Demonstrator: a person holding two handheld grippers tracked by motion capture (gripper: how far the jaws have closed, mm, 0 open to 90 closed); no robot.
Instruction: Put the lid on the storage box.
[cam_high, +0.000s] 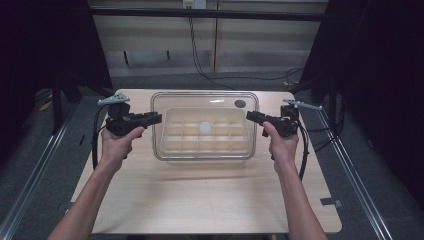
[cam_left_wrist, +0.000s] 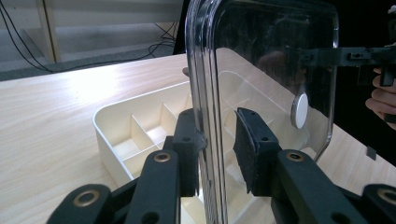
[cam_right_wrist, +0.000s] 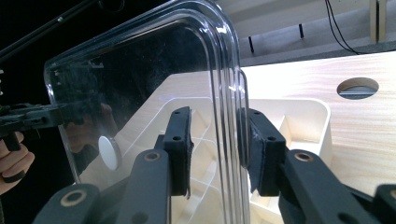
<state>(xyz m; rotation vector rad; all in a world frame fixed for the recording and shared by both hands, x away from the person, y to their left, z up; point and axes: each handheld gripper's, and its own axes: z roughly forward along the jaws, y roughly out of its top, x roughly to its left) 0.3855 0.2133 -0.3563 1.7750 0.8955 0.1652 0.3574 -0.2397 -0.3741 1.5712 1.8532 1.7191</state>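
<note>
I hold a clear plastic lid (cam_high: 205, 102) (cam_left_wrist: 266, 56) (cam_right_wrist: 140, 79) upright on its edge over a cream compartment tray (cam_high: 170, 145) (cam_left_wrist: 105, 123) (cam_right_wrist: 308, 112). The lid's white knob (cam_high: 205, 127) (cam_left_wrist: 299, 110) (cam_right_wrist: 109, 152) faces the person. My left gripper (cam_high: 159, 118) (cam_left_wrist: 215, 149) is shut on the lid's left rim, one jaw on each side. The right gripper (cam_high: 248, 116) (cam_right_wrist: 217, 149) clamps the opposite rim the same way. Each gripper view shows the other gripper through the lid: the right gripper (cam_left_wrist: 327, 56) and the left gripper (cam_right_wrist: 51, 114).
The tray lies at the middle rear of a light wooden table (cam_high: 200, 195), and its compartments look empty. A round hole (cam_right_wrist: 357, 87) is cut in the tabletop behind the tray. Dark curtains flank the table, and cables run along the floor behind it.
</note>
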